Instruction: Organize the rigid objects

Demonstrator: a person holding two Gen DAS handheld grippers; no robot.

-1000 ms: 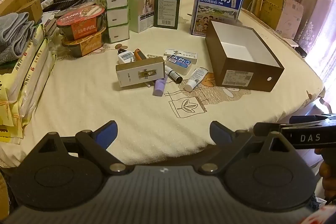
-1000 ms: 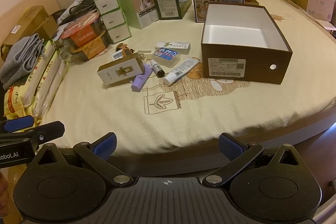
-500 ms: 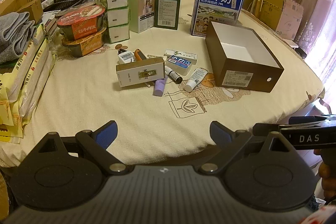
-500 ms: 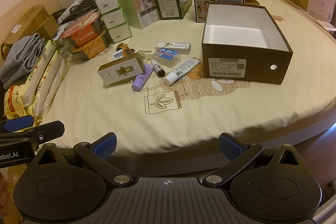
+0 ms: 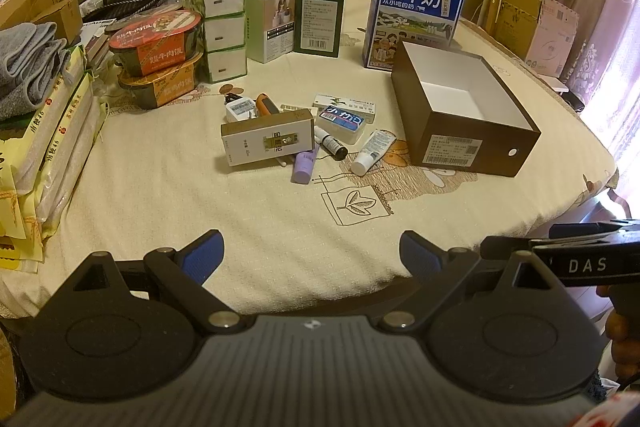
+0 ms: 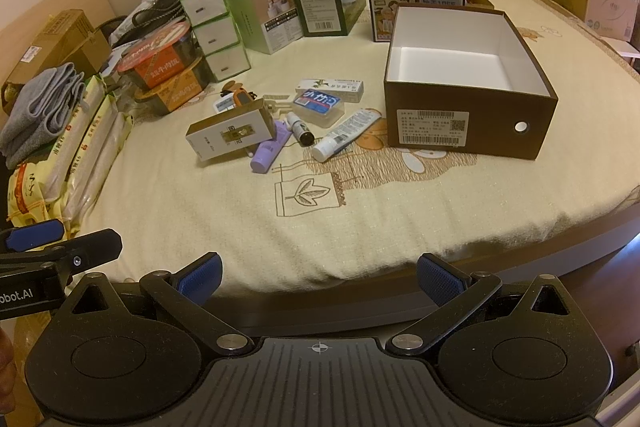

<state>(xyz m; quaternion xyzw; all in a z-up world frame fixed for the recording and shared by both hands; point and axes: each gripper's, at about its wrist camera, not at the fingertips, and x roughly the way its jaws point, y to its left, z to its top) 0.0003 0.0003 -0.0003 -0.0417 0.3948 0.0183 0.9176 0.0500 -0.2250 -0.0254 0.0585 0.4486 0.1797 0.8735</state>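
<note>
Both the left gripper point(image 5: 310, 253) and the right gripper point(image 6: 318, 277) are spread wide and hold nothing, poised at the near edge of the bed point(image 5: 256, 227), well apart from the clutter; beyond lie a gold box point(image 5: 267, 142), a purple tube point(image 5: 304, 167), a white tube point(image 6: 344, 135) and a blue case point(image 6: 319, 105), huddled just beside the brown box point(image 6: 468, 123), whose white inside looks bare. The sorting seems not yet begun; the next move likely calls for reaching forward to one small item, closing on it, then carrying it over the box rim.
</note>
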